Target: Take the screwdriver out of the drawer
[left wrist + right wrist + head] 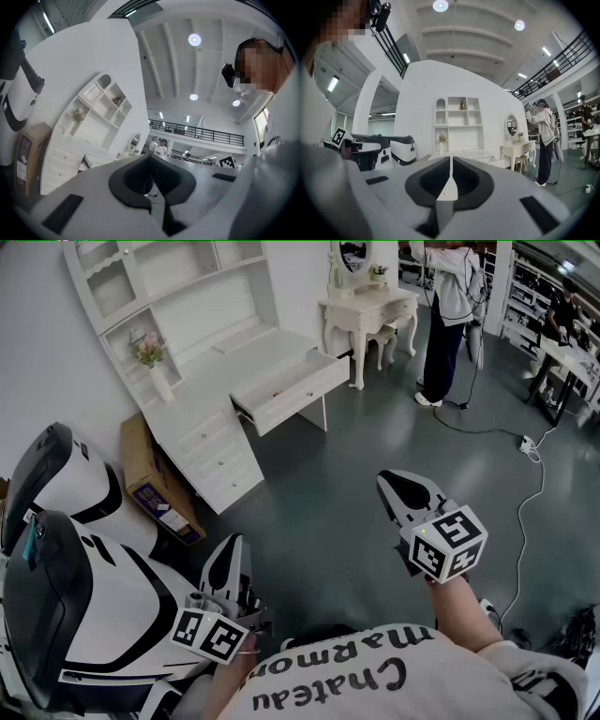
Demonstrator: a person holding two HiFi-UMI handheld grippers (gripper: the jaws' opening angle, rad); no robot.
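The white desk with a shelf top [211, 362] stands at the far left, and its top drawer [292, 390] is pulled open. A small reddish thing [276, 393] lies inside; it is too small to tell as the screwdriver. My left gripper [231, 547] is low at the left, shut and empty, far short of the desk. My right gripper [387, 481] is held over the floor at mid-right, shut and empty, pointing toward the desk. The right gripper view shows the desk [459, 151] straight ahead beyond the shut right gripper [451, 159]. The left gripper [150, 157] in its own view is tilted up.
Large white-and-black machines [84, 615] crowd my left side. A cardboard box [150, 474] leans by the desk. A flower vase [155, 367] stands on the desk. A vanity table [370, 306], a standing person [445, 315] and a floor cable [530, 493] are further off.
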